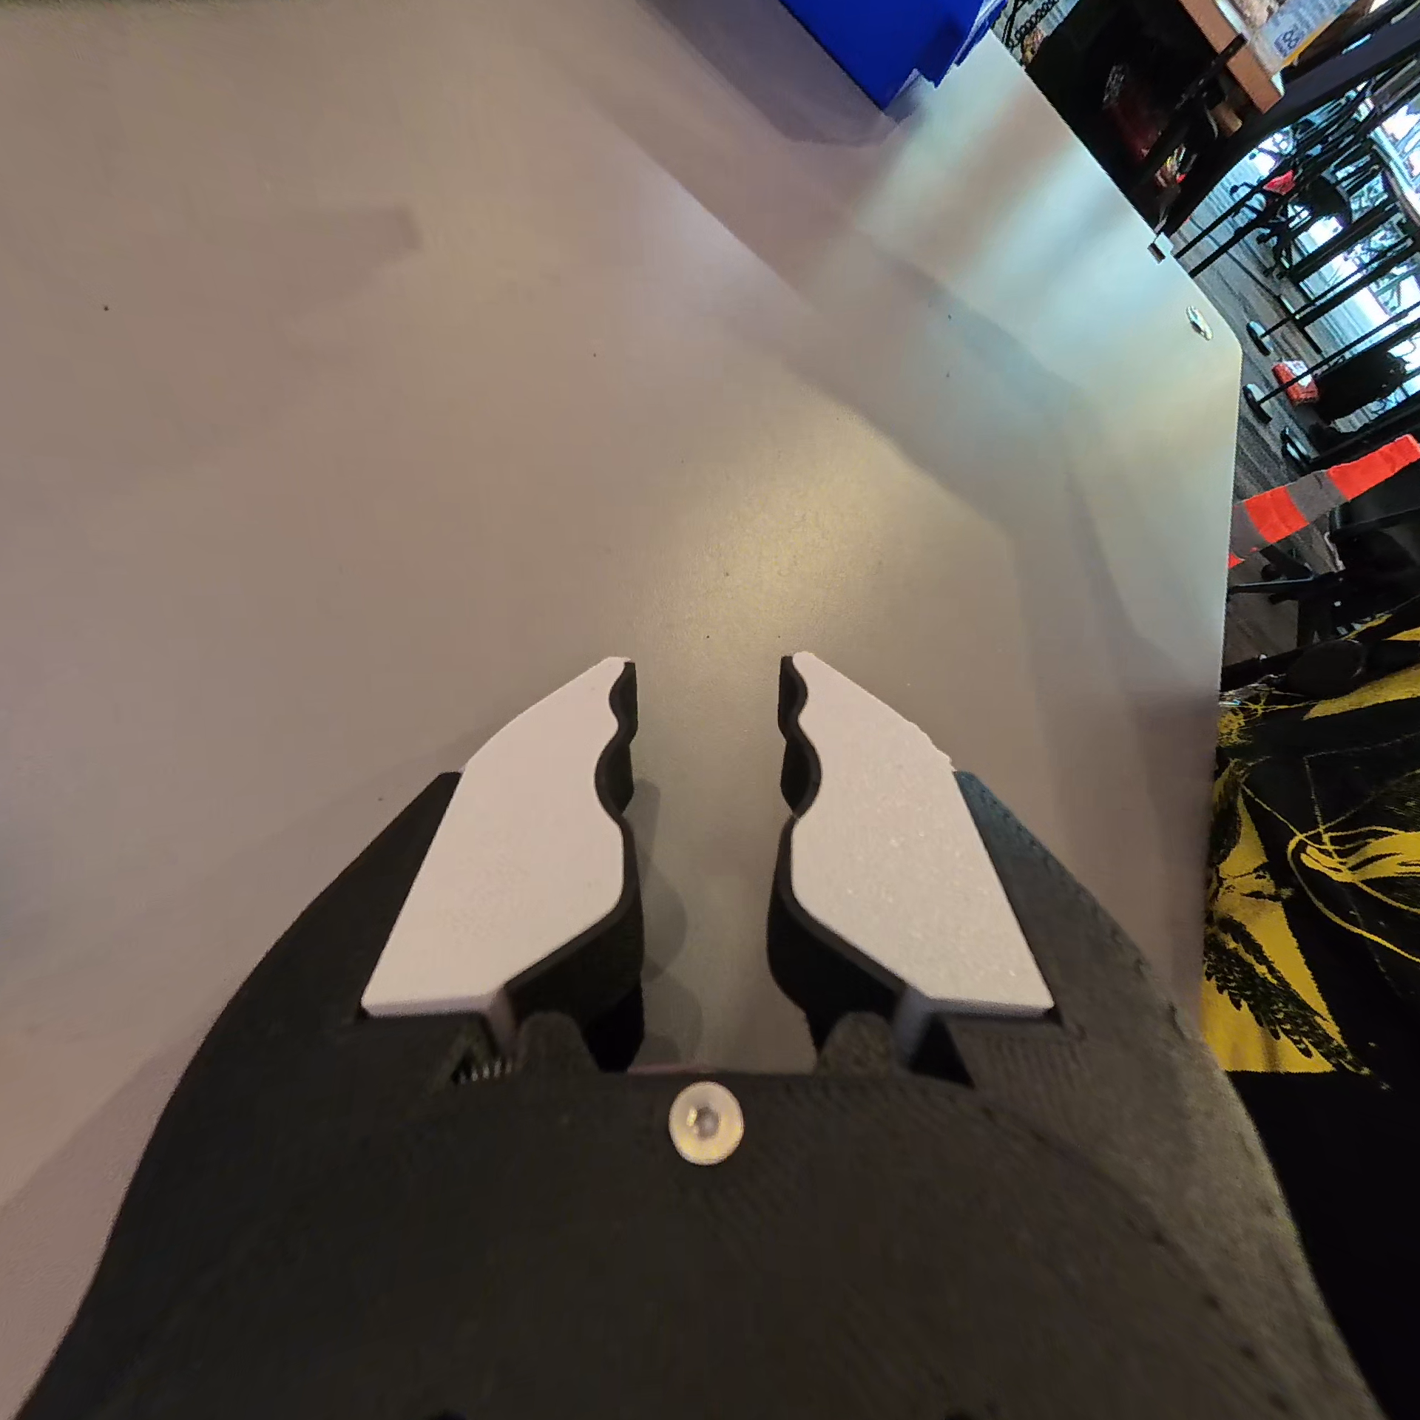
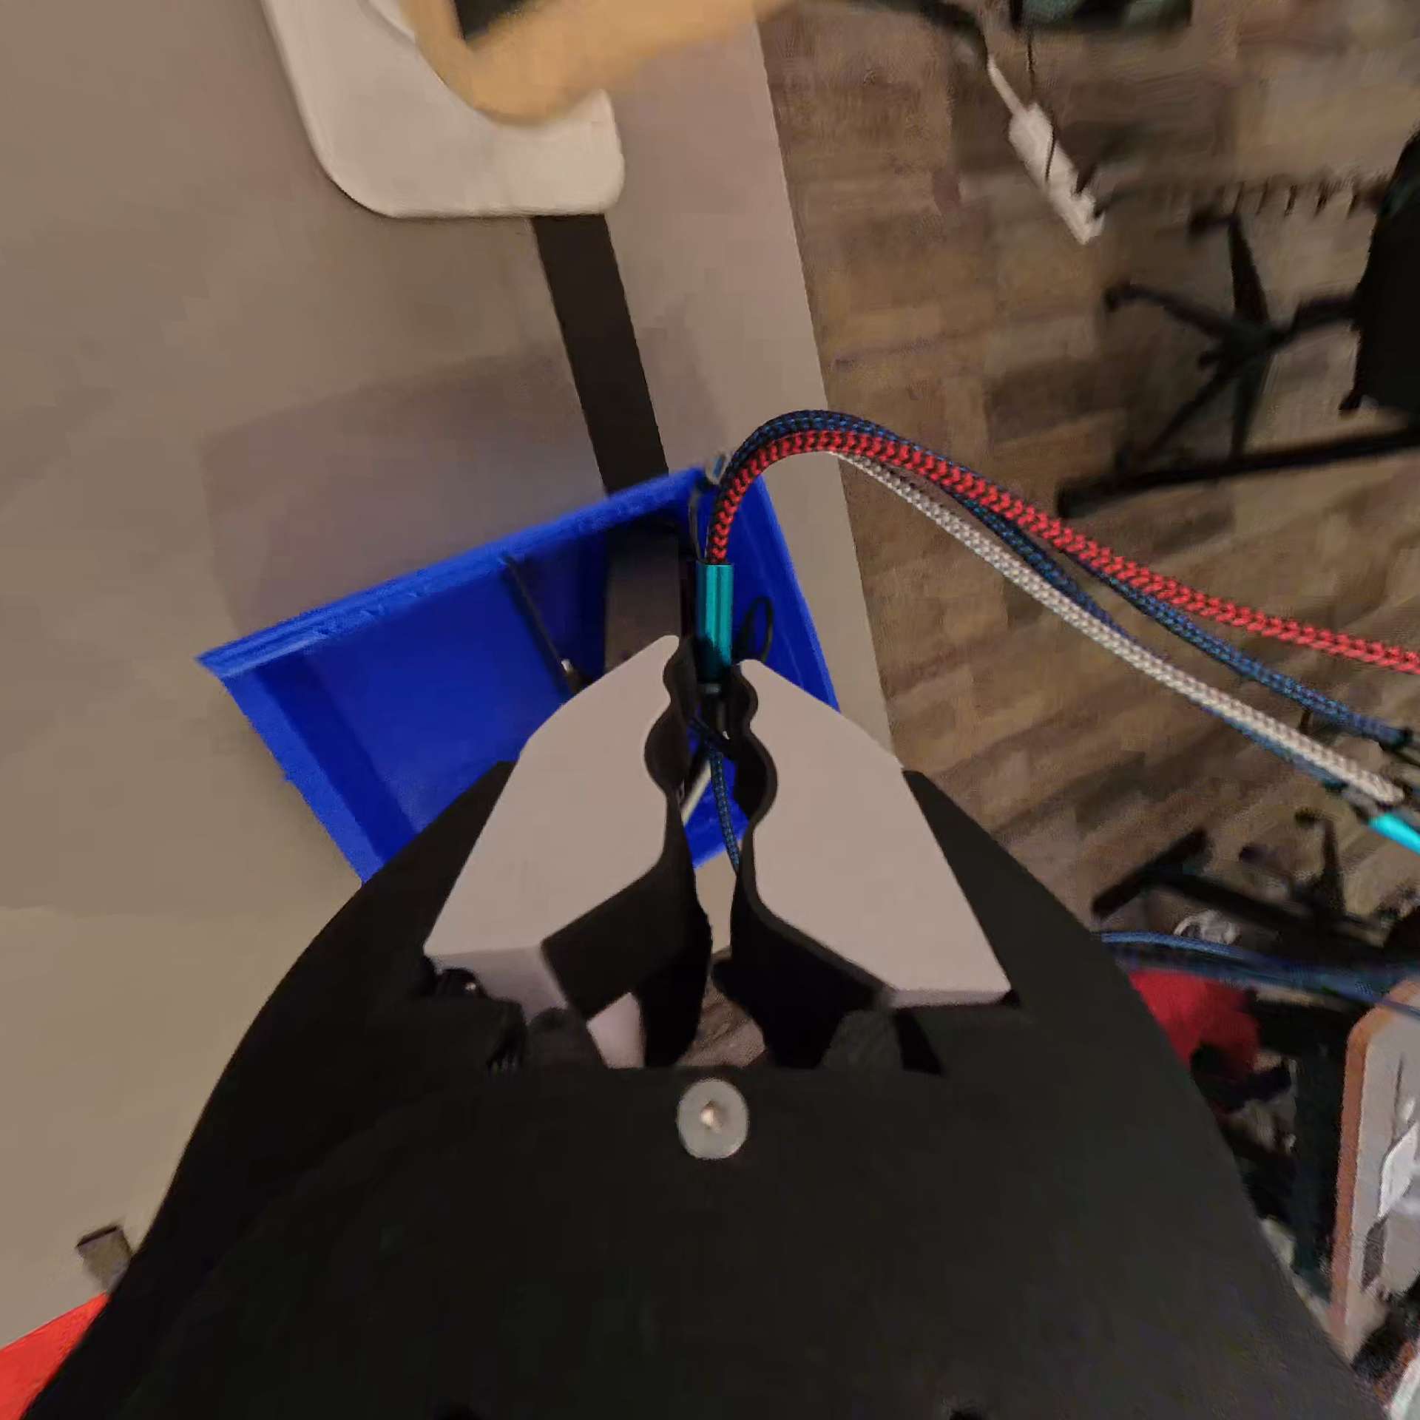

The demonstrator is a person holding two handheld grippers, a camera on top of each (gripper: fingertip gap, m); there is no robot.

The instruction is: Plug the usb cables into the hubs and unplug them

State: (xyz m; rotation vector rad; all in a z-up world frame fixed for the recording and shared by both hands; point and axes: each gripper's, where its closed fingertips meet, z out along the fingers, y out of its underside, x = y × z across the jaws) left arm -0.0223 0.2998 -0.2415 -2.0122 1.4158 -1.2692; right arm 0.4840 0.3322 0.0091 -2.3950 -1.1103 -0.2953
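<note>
Pale grey tabletop (image 1: 461,384) with a rounded corner and a small metal fitting (image 1: 1197,321) near its edge, lit by a warm glare patch. Beyond that edge, black-framed shelving (image 1: 1199,115), bright windows (image 1: 1383,169), red-and-grey barrier tape (image 1: 1322,492) and a black-and-yellow patterned fabric (image 1: 1306,884). In the right wrist view, blurred brownish flooring (image 2: 999,384), possibly carpet, a black table leg (image 2: 599,346) and dark chair bases (image 2: 1245,361).

I see a bright blue bin (image 2: 430,691) mid-frame, a teal connector sleeve (image 2: 713,607) above my fingers (image 2: 607,776), which are pale grey with black pads. One braided cable (image 2: 1076,538) is red-and-black, one (image 2: 1199,657) blue-and-black, one (image 2: 1076,615) silver-white. The counter (image 1: 384,384) looks matte grey-beige.
</note>
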